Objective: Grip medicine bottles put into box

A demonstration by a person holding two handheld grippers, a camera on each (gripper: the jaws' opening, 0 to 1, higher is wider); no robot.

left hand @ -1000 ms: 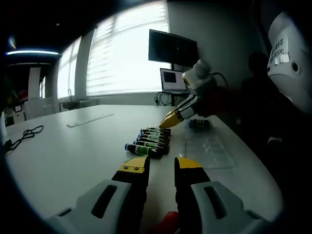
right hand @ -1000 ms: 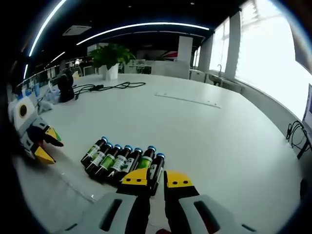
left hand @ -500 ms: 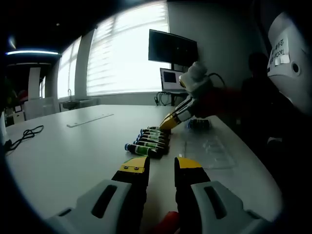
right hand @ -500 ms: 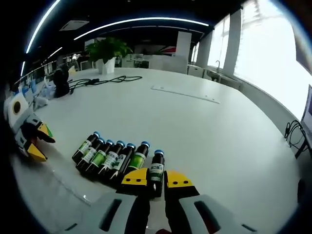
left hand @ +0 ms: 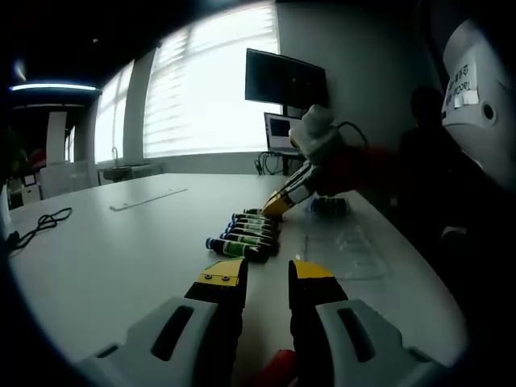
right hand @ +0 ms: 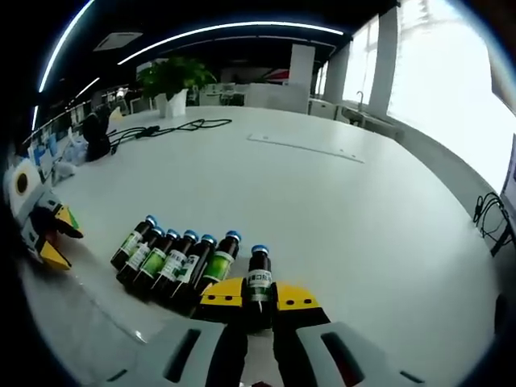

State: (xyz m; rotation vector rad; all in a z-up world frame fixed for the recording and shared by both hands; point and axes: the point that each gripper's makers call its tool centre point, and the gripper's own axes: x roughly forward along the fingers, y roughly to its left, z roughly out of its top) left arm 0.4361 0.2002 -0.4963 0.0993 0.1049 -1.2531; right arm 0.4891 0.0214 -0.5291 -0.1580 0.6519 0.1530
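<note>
Several dark medicine bottles (right hand: 169, 260) with blue caps and green labels lie side by side on the white table (right hand: 339, 210). My right gripper (right hand: 259, 294) is shut on one more medicine bottle (right hand: 259, 274), which points forward and sits apart from the row's right end. The left gripper view shows the same row of bottles (left hand: 248, 232) ahead, with the right gripper (left hand: 278, 203) at its far end. My left gripper (left hand: 266, 274) is open and holds nothing, low over the table short of the row. It also appears as the left gripper (right hand: 48, 238) at the left edge.
A clear plastic tray (left hand: 347, 246) lies right of the row, with a small pack of bottles (left hand: 329, 205) behind it. A monitor (left hand: 286, 79) and laptop (left hand: 282, 133) stand at the table's far end. A flat strip (right hand: 305, 147), black cables (right hand: 181, 125) and a plant (right hand: 173, 76) are farther off.
My right gripper closed in on the end bottle and drew it away from the row, turning it to point forward. The left gripper stayed still.
</note>
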